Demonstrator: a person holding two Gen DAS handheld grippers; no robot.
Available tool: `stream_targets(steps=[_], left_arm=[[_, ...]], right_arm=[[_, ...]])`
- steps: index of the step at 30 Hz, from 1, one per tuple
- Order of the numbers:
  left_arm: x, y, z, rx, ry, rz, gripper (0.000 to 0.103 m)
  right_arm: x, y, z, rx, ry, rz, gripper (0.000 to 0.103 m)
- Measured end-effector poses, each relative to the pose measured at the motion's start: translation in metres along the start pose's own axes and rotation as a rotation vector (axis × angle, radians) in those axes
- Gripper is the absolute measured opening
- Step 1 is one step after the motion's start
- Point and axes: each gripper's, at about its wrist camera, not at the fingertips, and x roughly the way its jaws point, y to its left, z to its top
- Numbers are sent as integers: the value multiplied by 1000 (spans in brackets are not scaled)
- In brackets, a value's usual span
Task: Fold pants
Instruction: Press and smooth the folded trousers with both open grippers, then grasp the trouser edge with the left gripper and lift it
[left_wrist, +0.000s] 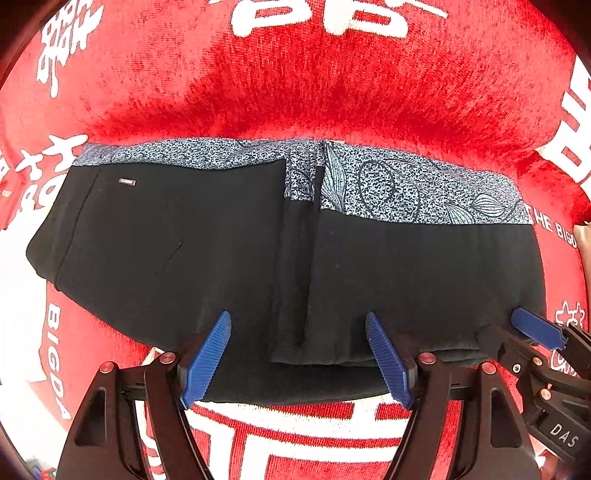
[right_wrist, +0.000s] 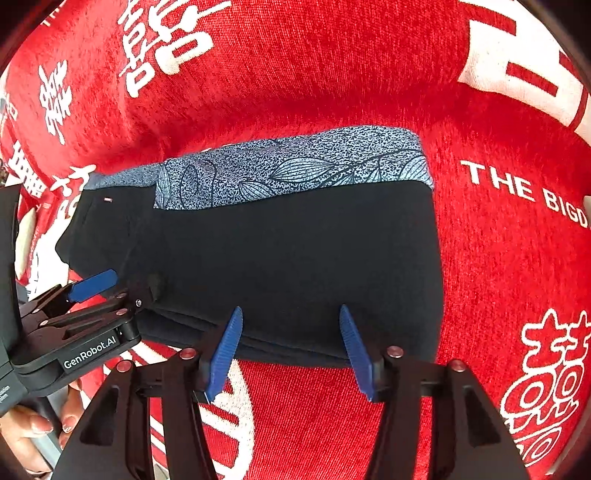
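The black pants (left_wrist: 406, 266) lie folded into a wide flat bundle on the red cloth, with their blue-grey leaf-patterned waistband (left_wrist: 406, 188) along the far edge. My left gripper (left_wrist: 297, 317) hangs open over the near edge of the pants, at a lengthwise fold, with nothing pinched. The right wrist view shows the same pants (right_wrist: 295, 251) and waistband (right_wrist: 295, 166). There my right gripper (right_wrist: 291, 312) stands open above the near edge, its pads off the cloth. A blue finger (left_wrist: 535, 328) of the right gripper shows at the pants' right corner.
A red cloth with white characters and "THE BIGD" lettering (right_wrist: 517, 192) covers the whole surface around the pants. A hand (right_wrist: 33, 424) holds the left gripper's body (right_wrist: 74, 350) at the lower left of the right wrist view.
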Motion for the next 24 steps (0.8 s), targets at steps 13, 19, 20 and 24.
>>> stream_targets(steps=[13,19,20,24], left_arm=[[-24,17,-10,-89,-99,-144,77],[-35,39,-13,-127,-107,-214,77],[-39,45,-12,-133,-113,-227,77],[-47,65,-9,-140,-124,-263,77]], right_arm=[[-9,8,1,-16,-6,19,68],[-23,20,-4,39,-22,28,69],[-25,24,-5,46,-35,13,69],[-12,35,2,37,-18,-32,70]])
